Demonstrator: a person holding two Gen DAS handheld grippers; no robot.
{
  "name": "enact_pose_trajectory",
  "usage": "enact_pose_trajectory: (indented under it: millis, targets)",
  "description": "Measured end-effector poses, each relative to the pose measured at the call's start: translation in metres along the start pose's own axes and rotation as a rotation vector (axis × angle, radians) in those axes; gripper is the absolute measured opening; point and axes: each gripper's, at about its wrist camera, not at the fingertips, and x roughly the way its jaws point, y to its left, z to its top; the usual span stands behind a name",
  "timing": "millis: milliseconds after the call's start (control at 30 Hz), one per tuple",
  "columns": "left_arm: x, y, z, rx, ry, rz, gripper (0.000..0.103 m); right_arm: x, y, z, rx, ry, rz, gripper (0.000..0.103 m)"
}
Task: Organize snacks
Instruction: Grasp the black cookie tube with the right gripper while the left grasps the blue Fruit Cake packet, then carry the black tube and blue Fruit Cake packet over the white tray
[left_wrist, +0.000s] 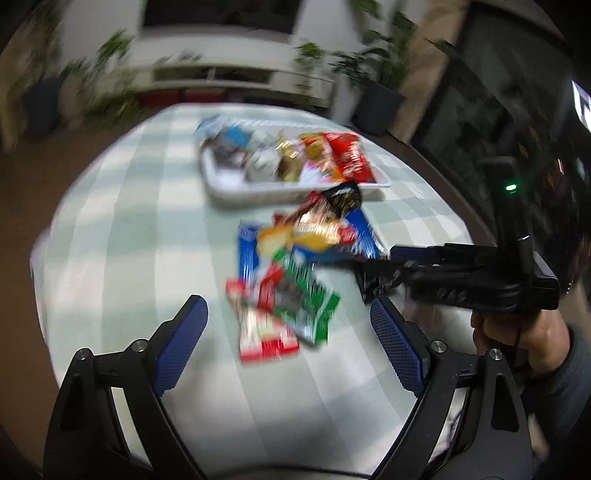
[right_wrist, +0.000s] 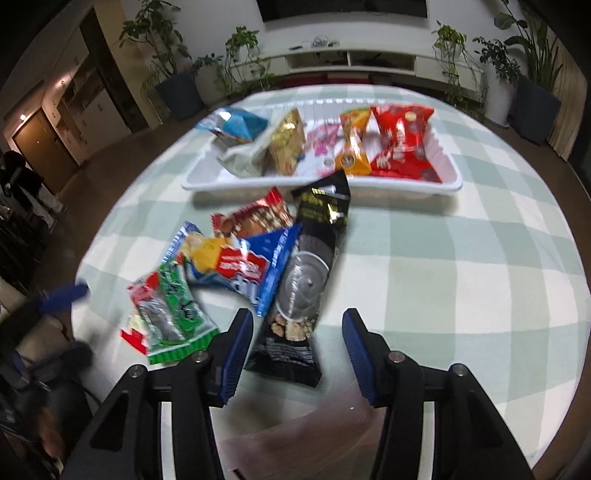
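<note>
place: home living room | cues: potted plants (right_wrist: 243, 48), low cabinet (right_wrist: 351, 61), checked tablecloth (right_wrist: 461, 258)

Potted plants (right_wrist: 243, 59) flank a low white cabinet (right_wrist: 351, 61) at twelve o'clock; wooden door (right_wrist: 40, 147) at nine.
</note>
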Motion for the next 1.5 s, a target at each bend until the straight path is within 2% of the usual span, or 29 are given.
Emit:
enact_pose_trajectory:
  millis: [100, 200, 333, 400, 467, 633, 700, 800, 833, 933, 1200, 1367, 1500]
  targets:
    - [0.009, -0.016, 0.026, 0.195, -0.001, 0.042, 0.09, 0.008, -0.002, 0.004, -0.003, 0.005, -0.007, 0.054]
    - [0.024, -0.024, 0.044, 0.307, 0.036, 0.025, 0.09, 0.012, -0.002, 0.007, -0.024, 0.01, -0.003, 0.051]
    - [0.053, -0.041, 0.055, 0.478, 0.127, 0.01, 0.09, 0.011, -0.008, 0.007, -0.038, 0.016, -0.009, 0.034]
    - [0.066, -0.048, 0.054, 0.525, 0.166, -0.007, 0.09, 0.007, -0.015, 0.004, -0.027, 0.025, -0.006, 0.033]
    - [0.078, -0.047, 0.053, 0.543, 0.204, -0.025, 0.087, 0.001, -0.022, 0.0, -0.019, 0.027, -0.024, 0.033]
    - [0.109, -0.046, 0.06, 0.581, 0.29, -0.037, 0.07, -0.006, -0.03, -0.005, -0.026, 0.052, -0.013, 0.034]
    - [0.119, -0.049, 0.064, 0.609, 0.321, -0.037, 0.064, -0.009, -0.031, -0.004, -0.02, 0.036, -0.005, 0.035]
    - [0.134, -0.053, 0.064, 0.668, 0.371, -0.042, 0.054, -0.014, -0.034, 0.0, -0.011, 0.009, 0.011, 0.044]
    - [0.137, -0.053, 0.065, 0.674, 0.388, -0.043, 0.049, -0.015, -0.036, 0.001, -0.009, 0.005, 0.01, 0.049]
    - [0.145, -0.051, 0.064, 0.674, 0.427, -0.043, 0.039, -0.012, -0.038, 0.005, -0.006, 0.008, 0.019, 0.051]
    - [0.148, -0.048, 0.064, 0.634, 0.444, -0.035, 0.039, -0.001, -0.034, 0.01, -0.035, 0.018, 0.018, 0.051]
    - [0.151, -0.046, 0.065, 0.591, 0.449, -0.02, 0.038, 0.011, -0.028, 0.015, -0.064, 0.041, -0.014, 0.051]
    - [0.148, -0.045, 0.062, 0.544, 0.446, -0.03, 0.028, 0.013, -0.024, 0.017, -0.085, 0.048, -0.045, 0.043]
